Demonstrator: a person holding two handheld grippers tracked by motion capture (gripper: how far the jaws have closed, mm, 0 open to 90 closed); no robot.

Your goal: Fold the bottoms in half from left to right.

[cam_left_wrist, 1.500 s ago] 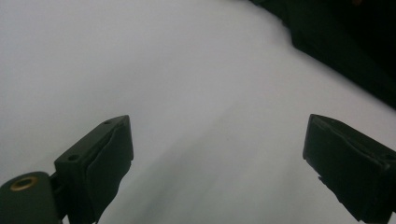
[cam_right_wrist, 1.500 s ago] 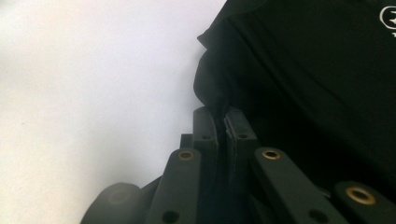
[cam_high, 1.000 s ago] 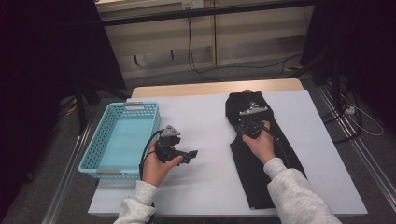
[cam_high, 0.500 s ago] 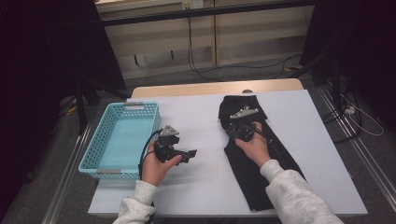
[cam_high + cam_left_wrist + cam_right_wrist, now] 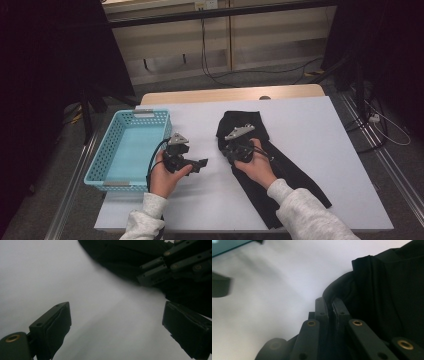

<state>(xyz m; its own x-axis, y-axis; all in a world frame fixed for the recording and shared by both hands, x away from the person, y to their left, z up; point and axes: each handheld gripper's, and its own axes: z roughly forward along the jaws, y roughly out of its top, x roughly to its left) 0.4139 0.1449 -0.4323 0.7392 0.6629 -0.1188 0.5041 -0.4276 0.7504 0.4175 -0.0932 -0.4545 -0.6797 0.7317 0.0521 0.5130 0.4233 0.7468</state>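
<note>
A long black cloth (image 5: 295, 170) lies on the right half of the white table (image 5: 320, 120), running from mid-table toward the near right corner. My right gripper (image 5: 231, 152) is shut on a bunched fold of the cloth's left edge; in the right gripper view the jaws (image 5: 329, 301) pinch the black fabric (image 5: 392, 290) between them. My left gripper (image 5: 202, 164) is held just above the bare table beside the basket, pointing right, its jaws (image 5: 116, 315) wide apart with nothing between them. It looks at the cloth (image 5: 120, 255) and the right gripper (image 5: 160, 270) close by.
A light blue plastic basket (image 5: 145, 114) stands at the left of the table with nothing visible inside; its corner also shows as a basket edge (image 5: 227, 246). Beyond the table's far edge are a floor with cables and dark stands.
My right hand has moved left and slightly nearer, dragging the cloth's upper end with it, so the cloth now slants. The left hand has stayed where it was.
</note>
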